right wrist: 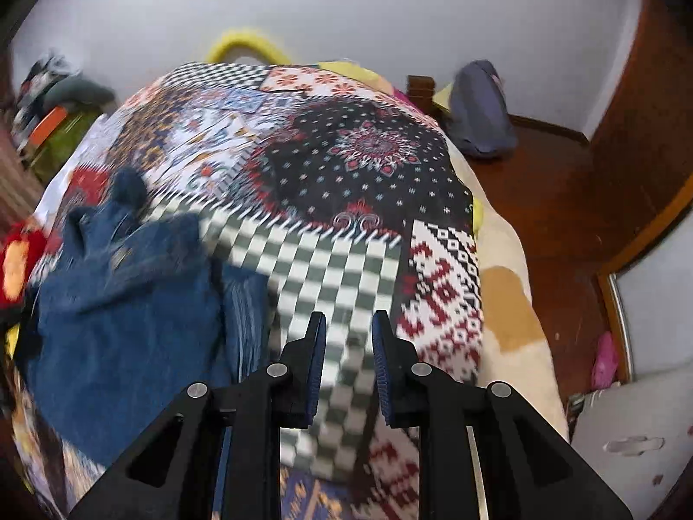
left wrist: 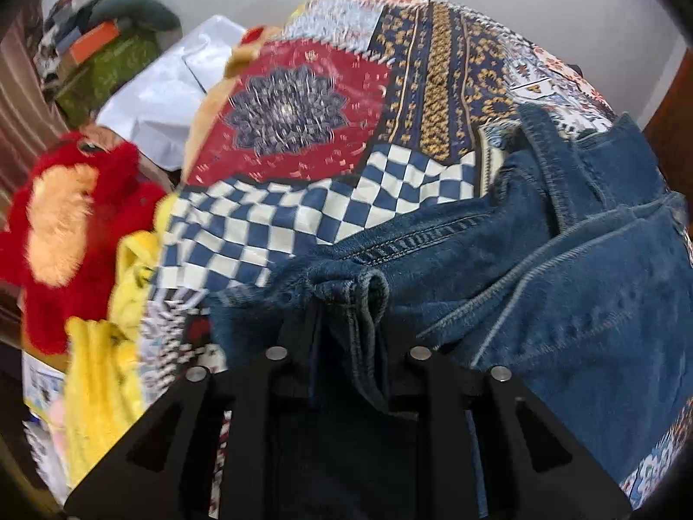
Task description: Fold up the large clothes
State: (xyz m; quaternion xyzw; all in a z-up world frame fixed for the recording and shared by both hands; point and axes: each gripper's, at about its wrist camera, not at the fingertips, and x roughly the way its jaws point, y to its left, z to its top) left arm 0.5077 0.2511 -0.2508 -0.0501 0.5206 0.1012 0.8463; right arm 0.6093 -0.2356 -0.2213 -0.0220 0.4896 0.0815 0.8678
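Blue jeans (left wrist: pixel 563 281) lie crumpled on a patchwork bedspread (left wrist: pixel 303 108). My left gripper (left wrist: pixel 346 316) points down into them. A bunched fold of denim stands between its jaws and covers the fingertips, so the grip itself is hidden. In the right wrist view the jeans (right wrist: pixel 130 294) sit at the left of the bedspread (right wrist: pixel 346 164). My right gripper (right wrist: pixel 348 325) hangs to their right over a green-and-white checked patch. Its jaws stand a narrow gap apart with nothing between them.
A red plush toy (left wrist: pixel 73 225) and yellow cloth (left wrist: pixel 99 368) lie at the bed's left edge, with white sheets (left wrist: pixel 173 86) and a heap of clutter (left wrist: pixel 99 43) behind. A cream blanket (right wrist: pixel 506 286) edges the bed's right side. A grey-blue bag (right wrist: pixel 480 108) sits on the wooden floor.
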